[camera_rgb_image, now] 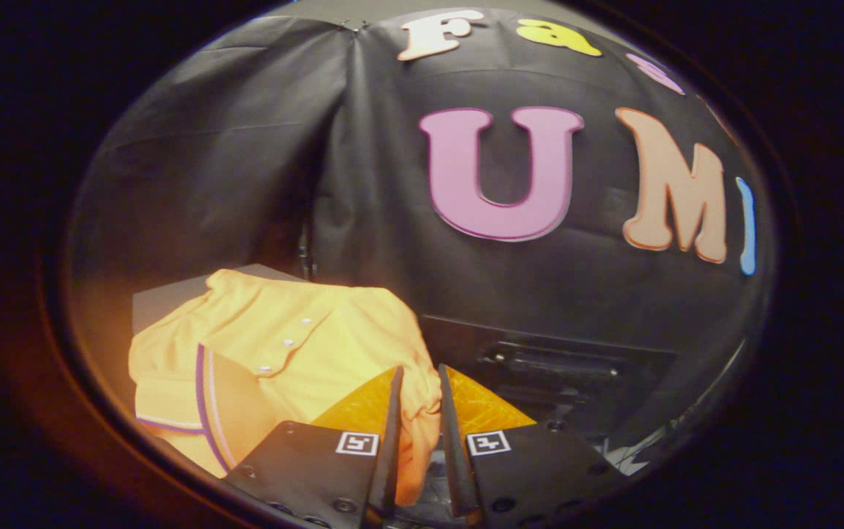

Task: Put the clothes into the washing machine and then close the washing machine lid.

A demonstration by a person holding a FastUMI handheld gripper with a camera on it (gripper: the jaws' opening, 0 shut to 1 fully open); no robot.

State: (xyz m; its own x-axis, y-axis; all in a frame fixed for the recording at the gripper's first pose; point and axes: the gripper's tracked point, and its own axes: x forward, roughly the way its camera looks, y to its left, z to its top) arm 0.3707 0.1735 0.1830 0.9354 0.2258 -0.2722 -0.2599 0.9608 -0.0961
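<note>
The jaws (419,382) are clamped on a fold of the shirt (297,353): the two fingers stand close together, nearly upright, and a strip of orange-yellow cloth runs down the narrow gap between them, pressed from both sides.

The shirt is orange-yellow, with a buttoned placket (286,342) showing three small white buttons in a slanting row. A cuff or hem at about 8 o'clock from the fingertips carries a purple and white stripe (205,397). Most of the cloth bunches up at 10 o'clock from the fingertips, hanging from the grip in soft folds; one lobe droops over the tips and down between the fingers.

Behind the shirt, at 10 o'clock and further off, a flat grey surface (164,297) shows with a straight edge and a corner; I cannot tell whether it is a counter or the top of some box. The shirt overlaps its near edge, but whether cloth rests on it cannot be told.

At 2 o'clock from the fingertips, beyond them, lies a dark machine body (554,364) with a long horizontal slot or handle-like bar across it. It is too dim to say whether this is the washing machine or whether any lid is open. The shirt is apart from it, to its left.

The black cloth wall (245,162) of the booth hangs behind everything, creased into a vertical fold above the shirt.
</note>
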